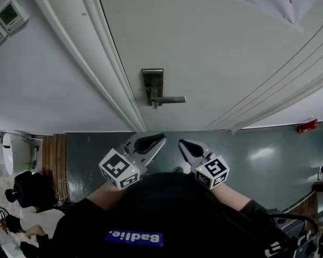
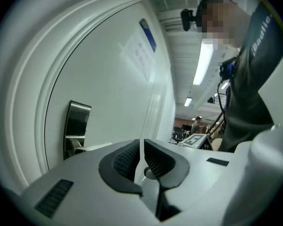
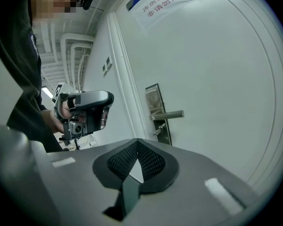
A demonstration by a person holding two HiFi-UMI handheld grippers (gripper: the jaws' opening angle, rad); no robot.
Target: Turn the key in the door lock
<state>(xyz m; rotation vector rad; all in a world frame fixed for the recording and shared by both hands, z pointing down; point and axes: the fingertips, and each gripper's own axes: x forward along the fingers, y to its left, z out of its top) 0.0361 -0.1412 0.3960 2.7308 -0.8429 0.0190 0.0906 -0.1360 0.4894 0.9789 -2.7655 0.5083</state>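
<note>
Neither gripper has reached the lock, so we judge the step in hand to be the approach. The left gripper [image 1: 159,139] and the right gripper [image 1: 184,143] hang side by side low in front of the door [image 1: 220,52], well apart from the lock plate [image 1: 152,81]. In each gripper view the pads meet at the tips. The left pair shows only a thin slit, and nothing sits between either pair.

The key [image 3: 158,129] juts from the plate just below the lever handle [image 3: 167,115]. It is too small for us to tell how its head is turned.

To do the step well, we would:
- part the jaws of one gripper before closing in;
- lay the pads flat on the two faces of the key head, clear of the lever above;
- rotate about the key's own axis, since a sideways push could bend it.

The plate is a tall, narrow rectangle of brushed metal, and the lever is a straight flat bar of the same finish. The door is smooth matt white, edged by a ridged moulding [image 1: 105,63]. The pads are dark, ribbed and wedge-shaped — probably rubber — set in smooth grey shells.
</note>
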